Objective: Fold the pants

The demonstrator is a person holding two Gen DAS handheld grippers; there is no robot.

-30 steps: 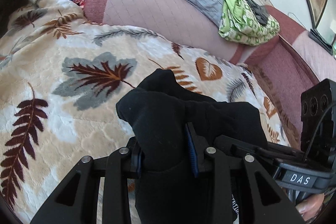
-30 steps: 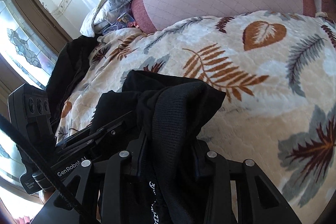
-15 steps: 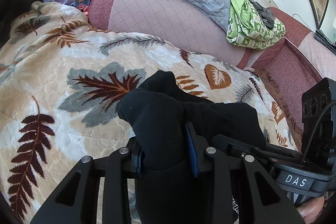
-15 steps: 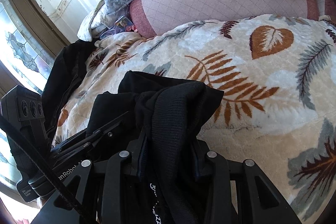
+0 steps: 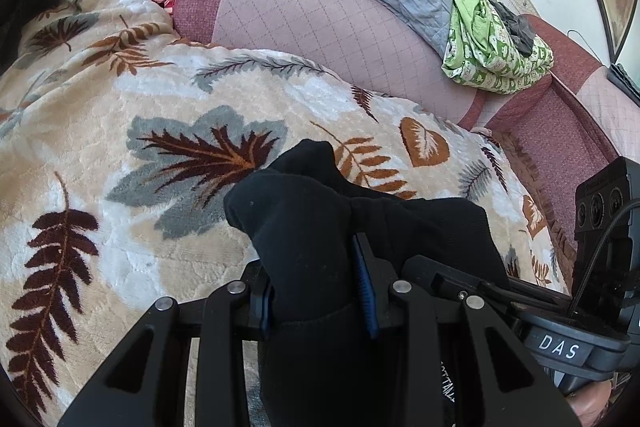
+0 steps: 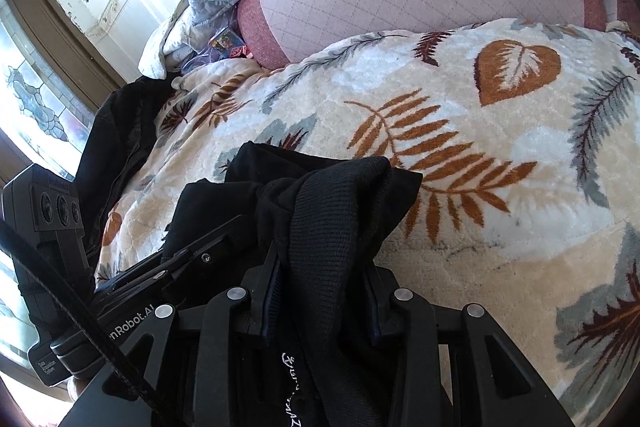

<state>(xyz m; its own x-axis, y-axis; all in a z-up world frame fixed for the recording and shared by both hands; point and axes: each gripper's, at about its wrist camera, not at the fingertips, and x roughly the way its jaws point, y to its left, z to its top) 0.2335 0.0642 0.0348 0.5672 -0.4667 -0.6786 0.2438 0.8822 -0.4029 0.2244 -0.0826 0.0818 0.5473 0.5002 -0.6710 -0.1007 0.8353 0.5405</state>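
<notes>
Clamping bunched black pants (image 5: 312, 227) | left hand-held gripper (image 5: 318, 291), right hand-held gripper (image 6: 320, 291) | above leaf-print blanket (image 5: 120, 131)

The left gripper (image 5: 318, 285) is matte black, its arms cut with long slots and pinned by round silver screws, with blue ribbed pads (image 5: 363, 281) inside the fingers. The right gripper (image 6: 318, 301) matches — same black arms, same silver screws. Each handle carries a black block with three round lenses, a black cable and white lettering — "DAS" on one.
</notes>
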